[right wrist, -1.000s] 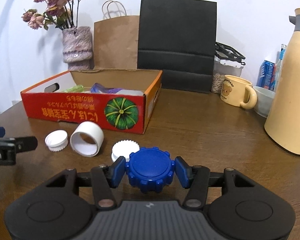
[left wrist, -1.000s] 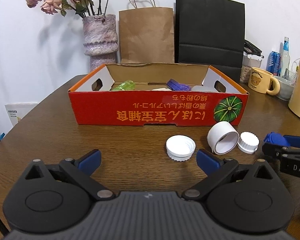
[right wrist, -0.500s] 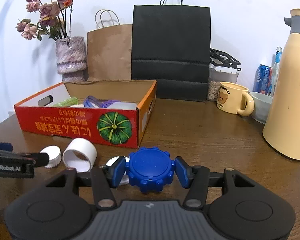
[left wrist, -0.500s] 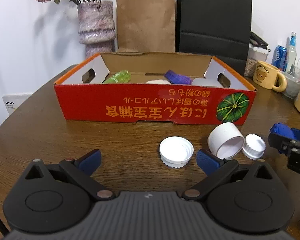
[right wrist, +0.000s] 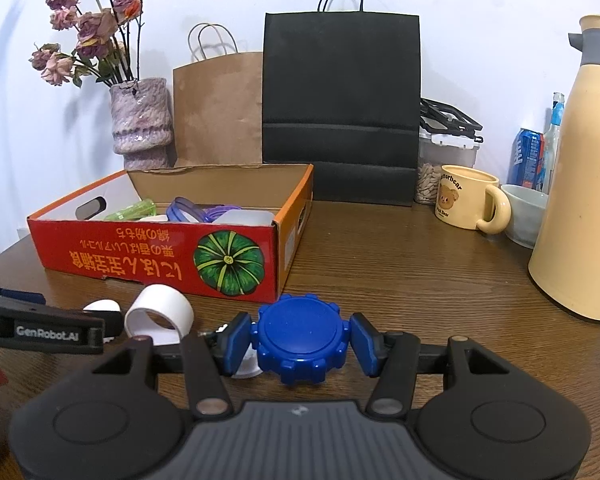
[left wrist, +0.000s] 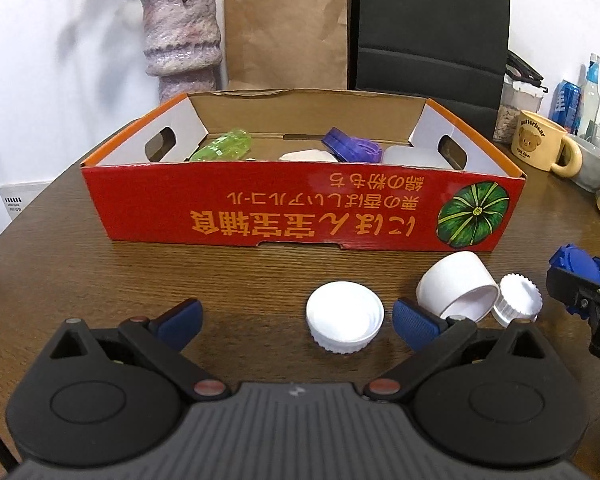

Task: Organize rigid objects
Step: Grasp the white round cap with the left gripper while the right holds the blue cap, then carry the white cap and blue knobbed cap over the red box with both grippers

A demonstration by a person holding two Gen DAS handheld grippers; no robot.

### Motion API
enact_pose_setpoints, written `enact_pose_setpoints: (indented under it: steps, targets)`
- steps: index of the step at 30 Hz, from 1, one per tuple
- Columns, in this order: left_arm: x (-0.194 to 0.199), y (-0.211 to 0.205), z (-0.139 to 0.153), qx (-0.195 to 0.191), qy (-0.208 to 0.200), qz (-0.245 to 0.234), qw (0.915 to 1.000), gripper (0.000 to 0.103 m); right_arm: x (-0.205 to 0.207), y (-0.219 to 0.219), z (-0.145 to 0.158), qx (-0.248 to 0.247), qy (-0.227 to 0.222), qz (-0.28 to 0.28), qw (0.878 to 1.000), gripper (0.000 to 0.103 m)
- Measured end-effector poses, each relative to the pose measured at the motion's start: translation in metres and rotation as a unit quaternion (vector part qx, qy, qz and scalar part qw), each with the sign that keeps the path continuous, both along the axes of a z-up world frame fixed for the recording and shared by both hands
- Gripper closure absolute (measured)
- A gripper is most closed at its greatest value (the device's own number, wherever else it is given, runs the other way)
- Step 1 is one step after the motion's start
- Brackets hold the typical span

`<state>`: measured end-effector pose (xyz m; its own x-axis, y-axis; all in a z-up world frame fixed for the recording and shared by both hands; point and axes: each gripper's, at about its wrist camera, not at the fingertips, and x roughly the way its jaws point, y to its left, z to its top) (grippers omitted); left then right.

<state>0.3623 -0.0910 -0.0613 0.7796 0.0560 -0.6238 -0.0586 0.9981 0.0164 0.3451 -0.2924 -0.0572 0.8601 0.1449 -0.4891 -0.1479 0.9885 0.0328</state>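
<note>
We take the red cardboard box point(left wrist: 300, 208) as our landmark. In front of its long printed wall, on the wooden table point(left wrist: 100, 280), lie 3 white pieces: a flat white cap point(left wrist: 345, 322) resting open side up, a taller white ring cap point(left wrist: 456, 290) tipped on its side just to the right of it, and a small ridged white cap point(left wrist: 518, 300) touching or nearly touching that ring cap on the far right. Inside the box we see a green bottle point(left wrist: 222, 148), a purple lid point(left wrist: 352, 147) and pale plastic pieces.

Our left gripper point(left wrist: 296, 318) hovers low in front of the box with its jaws spread wide and holding nothing; the flat white cap sits between the 2 pads, nearer the right one. Our right gripper point(right wrist: 300, 344), off the box's pumpkin-printed corner, is clamped on a blue knurled lid point(right wrist: 300, 344), 1 pad on each side of its rim.

We judge these caps light, stiff and fairly slick, so a hard squeeze could shoot one out sideways. The flat cap is best taken across its ribbed outer wall, pads low and opposite each other. The ring cap looks free to roll, so we would pinch its wall instead.
</note>
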Motion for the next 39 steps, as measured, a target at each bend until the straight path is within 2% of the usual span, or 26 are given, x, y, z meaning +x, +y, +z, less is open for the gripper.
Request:
enact_pose_setpoints:
  steps: [3, 7, 9, 12, 14, 15, 29, 39]
  targets:
    - [0.002, -0.002, -0.001, 0.001, 0.002, -0.002, 1.0, 0.002, -0.001, 0.001, 0.0, -0.002, -0.002, 0.0, 1.0, 0.05]
    - [0.004, -0.007, -0.003, 0.005, 0.007, -0.01, 0.9999, 0.02, -0.001, 0.001, 0.0, -0.005, -0.006, -0.001, 1.0, 0.05]
    - [0.004, -0.008, -0.003, 0.005, 0.008, -0.012, 0.9999, 0.025, -0.002, 0.001, 0.001, -0.005, -0.007, -0.001, 1.0, 0.05]
    - [0.002, -0.01, -0.002, 0.003, 0.003, -0.017, 0.9999, 0.04, -0.002, 0.001, 0.001, -0.007, -0.008, -0.001, 1.0, 0.05]
    - [0.0, -0.012, -0.002, 0.004, -0.002, -0.023, 0.9997, 0.059, -0.003, 0.002, 0.001, -0.009, -0.009, -0.001, 1.0, 0.05]
    - [-0.001, -0.012, -0.001, 0.004, -0.003, -0.025, 0.9997, 0.062, -0.003, 0.001, 0.001, -0.009, -0.009, -0.001, 1.0, 0.05]
    - [-0.008, -0.004, 0.008, -0.012, -0.026, -0.02, 0.9994, 0.062, -0.011, 0.004, 0.004, -0.017, -0.036, -0.016, 0.999, 0.05]
    - [-0.023, 0.005, 0.024, -0.007, -0.065, -0.014, 0.9978, 0.062, -0.021, 0.015, 0.012, -0.009, -0.061, -0.017, 0.998, 0.05]
